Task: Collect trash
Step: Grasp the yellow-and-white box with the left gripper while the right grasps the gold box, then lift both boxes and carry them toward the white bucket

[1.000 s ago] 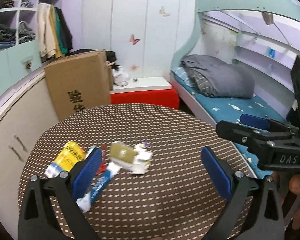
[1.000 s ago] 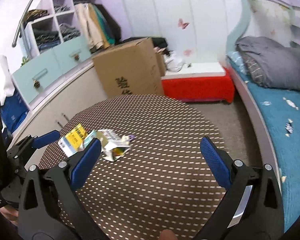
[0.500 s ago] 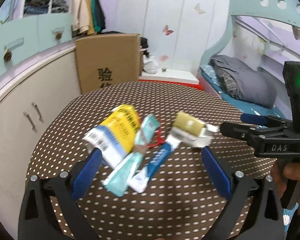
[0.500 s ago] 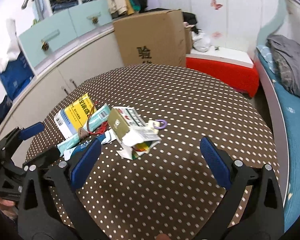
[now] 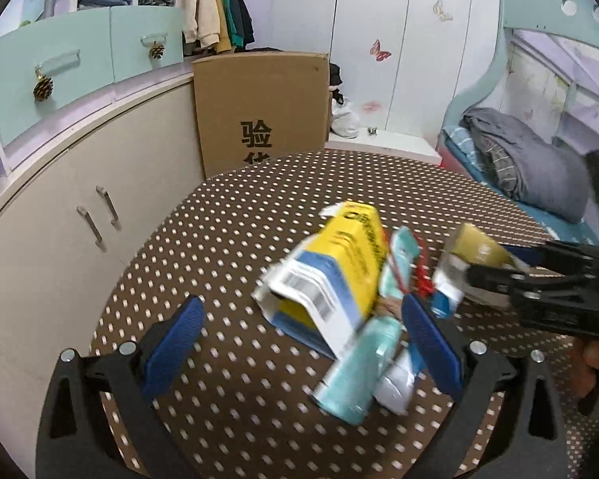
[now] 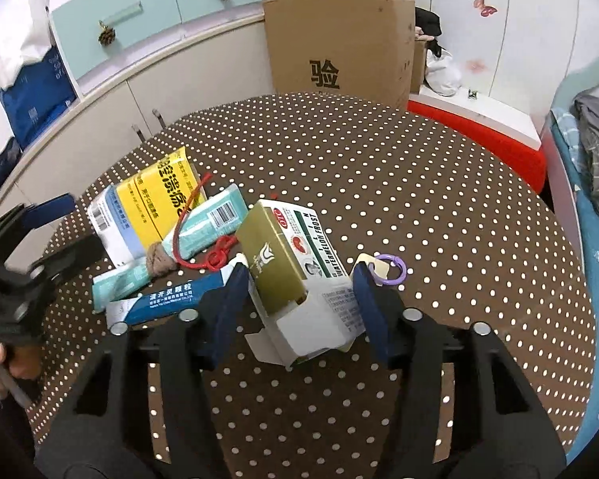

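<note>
A heap of trash lies on the round brown dotted table (image 6: 419,183). It holds a yellow and white box (image 6: 155,199), a teal tube (image 6: 207,223), a blue sachet (image 6: 163,299), a red cord (image 6: 215,255) and a purple ring (image 6: 391,269). My right gripper (image 6: 299,291) has its jaws closing on a gold and white carton (image 6: 283,263), and both pads touch its sides. My left gripper (image 5: 301,307) stands open low over the table, with the yellow box (image 5: 339,263) just beyond its fingers. The right gripper (image 5: 499,275) shows at the right of the left wrist view.
A large cardboard box (image 5: 259,111) stands behind the table beside beige cabinets (image 5: 60,199). A red bench (image 6: 479,135) and a bed with a grey quilt (image 5: 539,167) lie to the right. A person's hand (image 5: 595,359) grips the right tool.
Both grippers dropped and came in on the trash heap, which now looms larger. The right jaws narrowed from wide open onto the gold and white carton. The left jaws stayed wide.
</note>
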`<act>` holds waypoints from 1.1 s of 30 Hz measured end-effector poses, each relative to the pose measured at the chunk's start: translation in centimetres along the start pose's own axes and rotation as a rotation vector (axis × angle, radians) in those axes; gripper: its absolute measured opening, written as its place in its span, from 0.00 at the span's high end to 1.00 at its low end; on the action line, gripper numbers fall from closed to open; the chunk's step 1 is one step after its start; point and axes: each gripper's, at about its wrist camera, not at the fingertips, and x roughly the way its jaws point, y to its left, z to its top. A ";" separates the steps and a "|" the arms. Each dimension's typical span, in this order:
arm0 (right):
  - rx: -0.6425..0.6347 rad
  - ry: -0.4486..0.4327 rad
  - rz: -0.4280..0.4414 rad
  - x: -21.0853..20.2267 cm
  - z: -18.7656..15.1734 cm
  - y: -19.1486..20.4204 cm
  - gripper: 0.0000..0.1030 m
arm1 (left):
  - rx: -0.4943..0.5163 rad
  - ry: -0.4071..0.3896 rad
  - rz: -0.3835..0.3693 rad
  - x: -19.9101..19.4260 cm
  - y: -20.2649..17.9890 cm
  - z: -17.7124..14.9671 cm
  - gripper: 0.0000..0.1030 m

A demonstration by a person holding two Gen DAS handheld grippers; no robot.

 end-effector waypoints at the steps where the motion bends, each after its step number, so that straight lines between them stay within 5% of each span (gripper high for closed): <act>1: 0.013 -0.012 0.014 -0.5 -0.1 -0.1 0.58 | 0.015 0.017 0.003 0.7 0.1 0.3 0.06; 7: 0.071 -0.050 0.041 -2.6 -1.0 -1.4 0.61 | 0.028 0.071 -0.082 3.2 0.6 1.7 0.06; 10: 0.097 -0.058 0.043 -3.5 -1.4 -2.1 0.62 | 0.029 0.121 -0.140 4.3 0.5 1.8 0.38; 16: 0.147 -0.090 0.062 -5.5 -2.2 -3.1 0.62 | 0.052 0.090 -0.149 3.2 -0.2 1.2 0.54; 33: 0.236 -0.275 0.087 -14.9 -3.2 -5.5 0.62 | 0.020 -0.118 -0.121 -7.0 -2.5 2.9 0.55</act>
